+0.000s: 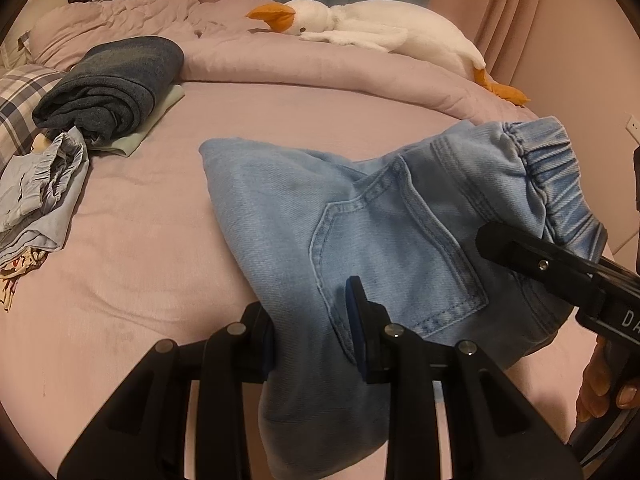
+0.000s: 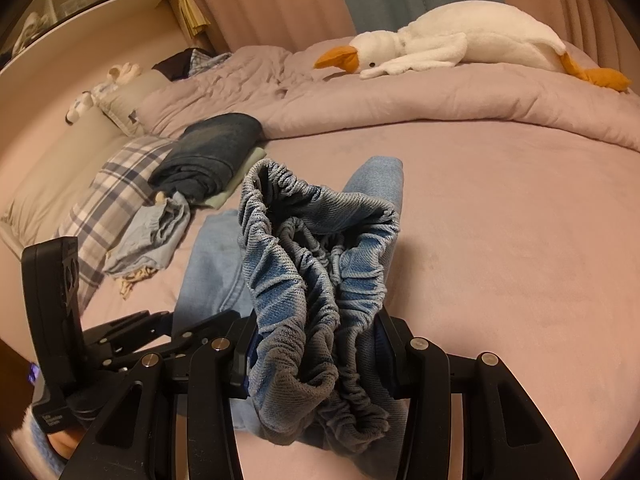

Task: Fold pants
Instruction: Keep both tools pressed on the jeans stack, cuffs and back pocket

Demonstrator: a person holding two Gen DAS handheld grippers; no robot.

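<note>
Light blue denim pants [image 1: 360, 220] lie folded on the pink bed, back pocket up, elastic waistband at the right. My left gripper [image 1: 312, 332] is shut on a bunched fold of the pants at the near edge. In the right wrist view the gathered waistband [image 2: 316, 264] stands up between the jaws, and my right gripper [image 2: 316, 344] is shut on it. The right gripper also shows in the left wrist view [image 1: 560, 268], at the waistband end, with a hand [image 1: 604, 384] behind it. The left gripper [image 2: 132, 340] appears low left in the right wrist view.
A folded dark blue garment [image 1: 112, 84] on a pale green one and a crumpled light blue garment [image 1: 40, 196] lie at the left. A plaid pillow [image 2: 108, 204] is beside them. A white goose plush [image 1: 360, 28] rests on the rolled pink duvet [image 1: 320, 68] behind.
</note>
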